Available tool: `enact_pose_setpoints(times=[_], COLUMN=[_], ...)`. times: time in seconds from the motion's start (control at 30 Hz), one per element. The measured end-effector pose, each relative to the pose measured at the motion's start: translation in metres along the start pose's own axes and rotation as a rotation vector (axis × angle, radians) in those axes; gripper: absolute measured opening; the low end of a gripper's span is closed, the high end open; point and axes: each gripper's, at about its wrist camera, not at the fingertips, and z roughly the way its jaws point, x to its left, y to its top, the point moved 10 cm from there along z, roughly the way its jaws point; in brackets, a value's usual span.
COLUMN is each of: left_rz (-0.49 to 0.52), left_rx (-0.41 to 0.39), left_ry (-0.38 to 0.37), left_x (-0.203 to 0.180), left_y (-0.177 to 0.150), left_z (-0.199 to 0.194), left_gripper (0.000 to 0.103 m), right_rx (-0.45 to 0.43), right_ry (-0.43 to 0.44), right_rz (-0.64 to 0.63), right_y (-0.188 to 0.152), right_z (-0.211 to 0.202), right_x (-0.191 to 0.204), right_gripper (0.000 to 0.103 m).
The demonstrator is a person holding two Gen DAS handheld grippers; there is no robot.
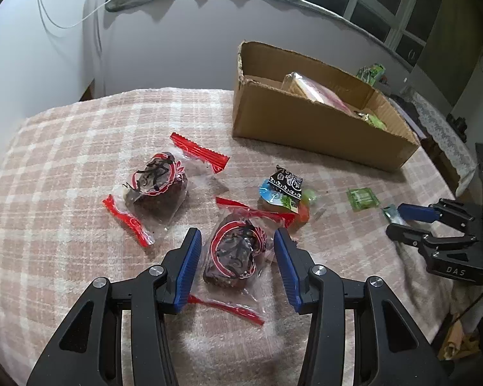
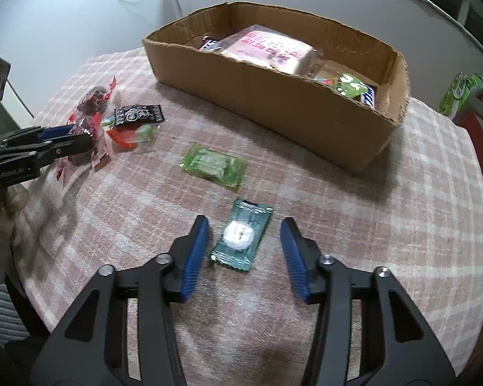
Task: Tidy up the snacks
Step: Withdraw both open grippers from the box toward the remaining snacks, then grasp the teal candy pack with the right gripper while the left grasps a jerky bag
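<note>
The left hand-held gripper [image 1: 235, 251] is straddling a clear red-edged dark cake packet [image 1: 233, 254] – jaws apart, not pressing. The right hand-held gripper [image 2: 244, 241] is standing open around a teal foil packet [image 2: 241, 234] on the plaid-covered table [image 2: 402, 225].

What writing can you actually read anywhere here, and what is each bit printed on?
"DAS": on the body of the right hand-held gripper, seen from the left camera.
"GenRobot.AI": on the body of the left hand-held gripper, small, a likely reading.
Pink packet in the cardboard box: printed characters, too blurred to read.
Black packet: pale script, unreadable.
Dark green packet and light green packet: print too small.
</note>
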Motion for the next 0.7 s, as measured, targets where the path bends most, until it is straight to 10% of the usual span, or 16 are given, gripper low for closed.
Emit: enact_pose_setpoints(times=[0.7], left_rz=[0.008], left_rx=[-0.034], left_ry=[0.021], left_x=[-0.0033], left_y=[-0.0003], left_z=[-0.0057], left_gripper=[0.034], right_rx=[-0.006], right_ry=[-0.008], right_rz=[-0.005], right_y=[-0.0017], right_z=[-0.0014], right_x=[-0.0006], right_gripper=[0.022])
